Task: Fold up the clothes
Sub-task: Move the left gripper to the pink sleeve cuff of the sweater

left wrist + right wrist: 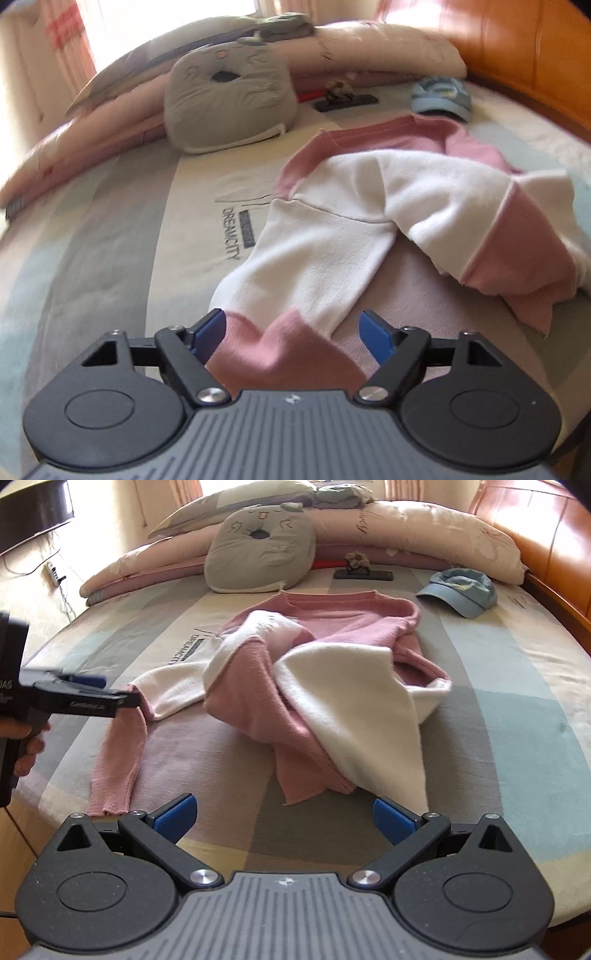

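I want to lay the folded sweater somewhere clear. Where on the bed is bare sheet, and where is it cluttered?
Bare sheet lies right of the sweater, below the blue cap, and along the near edge in front of the right tongs. A narrower strip runs left of the sweater, below the grey cushion. The far end is crowded: cushion, cap, a dark flat object, piled bedding.

The sweater (295,686) is a pink-and-white knit garment. It lies crumpled and unfolded at mid-bed (517,709), with the pink collar toward the pillows. One white sleeve (314,258) with a pink cuff extends flat to the near bed edge. The body is bunched in overlapping folds.
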Demonstrator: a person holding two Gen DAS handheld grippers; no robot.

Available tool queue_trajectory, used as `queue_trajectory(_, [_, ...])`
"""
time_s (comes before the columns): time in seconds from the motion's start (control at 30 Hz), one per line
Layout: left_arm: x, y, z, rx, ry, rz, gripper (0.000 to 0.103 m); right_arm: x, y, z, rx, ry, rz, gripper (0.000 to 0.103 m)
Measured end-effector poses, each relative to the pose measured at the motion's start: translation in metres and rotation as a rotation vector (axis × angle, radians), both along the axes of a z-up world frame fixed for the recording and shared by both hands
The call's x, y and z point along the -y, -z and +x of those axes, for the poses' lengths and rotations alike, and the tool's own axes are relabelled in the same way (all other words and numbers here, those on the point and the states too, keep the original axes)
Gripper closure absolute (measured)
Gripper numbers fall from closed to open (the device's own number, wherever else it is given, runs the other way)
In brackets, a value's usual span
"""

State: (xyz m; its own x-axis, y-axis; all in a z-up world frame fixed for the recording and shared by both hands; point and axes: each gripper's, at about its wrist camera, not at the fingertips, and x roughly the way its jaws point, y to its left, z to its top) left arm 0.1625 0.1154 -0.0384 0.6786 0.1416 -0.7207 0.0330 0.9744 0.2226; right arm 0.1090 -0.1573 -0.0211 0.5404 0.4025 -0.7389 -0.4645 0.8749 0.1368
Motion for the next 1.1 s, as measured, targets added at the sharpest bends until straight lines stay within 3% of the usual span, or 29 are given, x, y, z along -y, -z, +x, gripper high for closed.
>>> queue_trajectory(0.13, [-0.004, 0.024, 0.011, -0.094, -0.027, 0.068, 0.023, -0.005, 0.0, -0.002, 0.019, -0.021, -0.035, 0.0])
queue_trajectory(0.33, [-0.029, 0.031, 0.008, -0.139, -0.124, 0.179, 0.022, 0.004, 0.006, 0.003, 0.019, 0.015, -0.065, 0.0])
queue_trajectory(0.53, [-0.031, 0.032, 0.019, -0.164, -0.155, 0.109, 0.022, 0.0, 0.011, 0.006, -0.006, -0.002, -0.02, 0.0])
queue_trajectory(0.63, [-0.031, 0.042, 0.029, -0.188, -0.201, 0.18, 0.022, -0.001, 0.011, 0.003, 0.006, -0.017, -0.032, 0.0])
queue_trajectory(0.83, [-0.049, 0.035, 0.036, -0.167, -0.334, 0.221, 0.021, 0.016, 0.013, 0.004, 0.024, 0.021, -0.04, 0.0])
queue_trajectory(0.97, [-0.056, 0.025, 0.043, -0.119, -0.388, 0.308, 0.021, 0.029, 0.016, 0.011, -0.023, 0.047, 0.034, 0.0])
queue_trajectory(1.1, [-0.068, 0.015, 0.052, -0.097, -0.419, 0.378, 0.021, 0.034, 0.016, 0.011, -0.006, 0.057, 0.027, 0.0])
